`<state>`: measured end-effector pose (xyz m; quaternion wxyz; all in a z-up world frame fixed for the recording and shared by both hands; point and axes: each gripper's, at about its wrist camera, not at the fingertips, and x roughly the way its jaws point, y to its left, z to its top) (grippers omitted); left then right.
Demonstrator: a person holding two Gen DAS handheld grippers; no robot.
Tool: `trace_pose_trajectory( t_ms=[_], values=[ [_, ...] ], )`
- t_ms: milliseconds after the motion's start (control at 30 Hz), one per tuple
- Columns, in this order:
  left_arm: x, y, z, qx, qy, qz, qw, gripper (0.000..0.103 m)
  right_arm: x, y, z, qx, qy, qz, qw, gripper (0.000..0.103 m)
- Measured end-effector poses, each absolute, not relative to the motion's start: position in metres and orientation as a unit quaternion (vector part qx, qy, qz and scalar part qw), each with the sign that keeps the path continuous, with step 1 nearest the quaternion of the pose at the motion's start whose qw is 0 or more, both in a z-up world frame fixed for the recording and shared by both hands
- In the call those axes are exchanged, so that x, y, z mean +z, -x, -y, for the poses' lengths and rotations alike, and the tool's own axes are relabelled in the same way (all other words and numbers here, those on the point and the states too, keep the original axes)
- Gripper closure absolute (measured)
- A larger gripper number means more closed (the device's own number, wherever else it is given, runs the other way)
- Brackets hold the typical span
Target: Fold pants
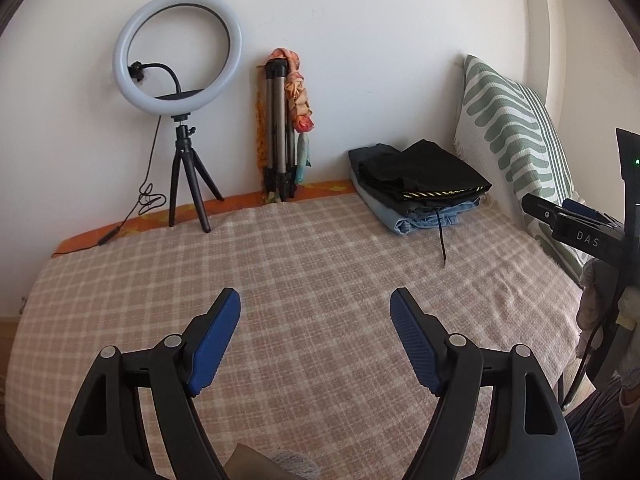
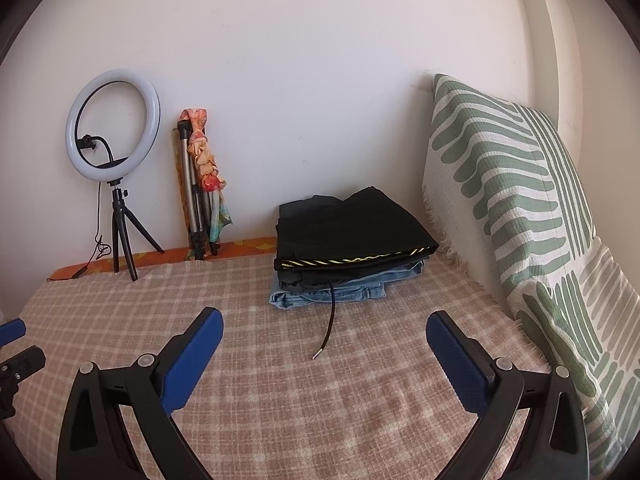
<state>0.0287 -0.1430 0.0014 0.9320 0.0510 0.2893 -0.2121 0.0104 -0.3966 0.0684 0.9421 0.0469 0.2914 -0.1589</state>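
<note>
Your left gripper (image 1: 315,302) is right up front in its own view, blue pads (image 1: 214,344) spread wide with nothing but checked blanket (image 1: 320,248) between them. Same deal for your right gripper (image 2: 324,322): jaws wide, nothing pinched, just blanket under the gap. From the left camera you can also catch the right gripper's black body poking in at about 3 o'clock.

The pants (image 2: 352,228) are already a folded stack sitting on the blanket near the wall, black pair with a yellow-striped edge on top, denim underneath. In the right view that's roughly 12 o'clock from the jaws; in the left view more like 1 o'clock. A black drawstring (image 2: 328,324) dangles out of the stack toward you, metal tip resting on the blanket, apart from both grippers.

Green-patterned pillow (image 2: 516,208) leans just beside the stack at 2 o'clock. Ring light (image 1: 178,52) on a small tripod stands at 10 o'clock, with a folded tripod (image 1: 276,128) wrapped in a scarf propped against the wall next to it.
</note>
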Motion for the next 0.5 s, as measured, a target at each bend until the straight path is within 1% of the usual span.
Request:
trace_pose_trajectory(
  t_ms=[200, 500],
  values=[
    [-0.01, -0.03, 0.137, -0.205, -0.047, -0.308, 0.928, 0.026, 0.067, -0.009, 0.395, -0.158, -0.049, -0.291, 0.942, 0.0],
    [-0.013, -0.034, 0.13, -0.194, -0.043, -0.312, 0.929, 0.026, 0.061, -0.015, 0.395, -0.152, -0.05, -0.302, 0.94, 0.0]
  ],
)
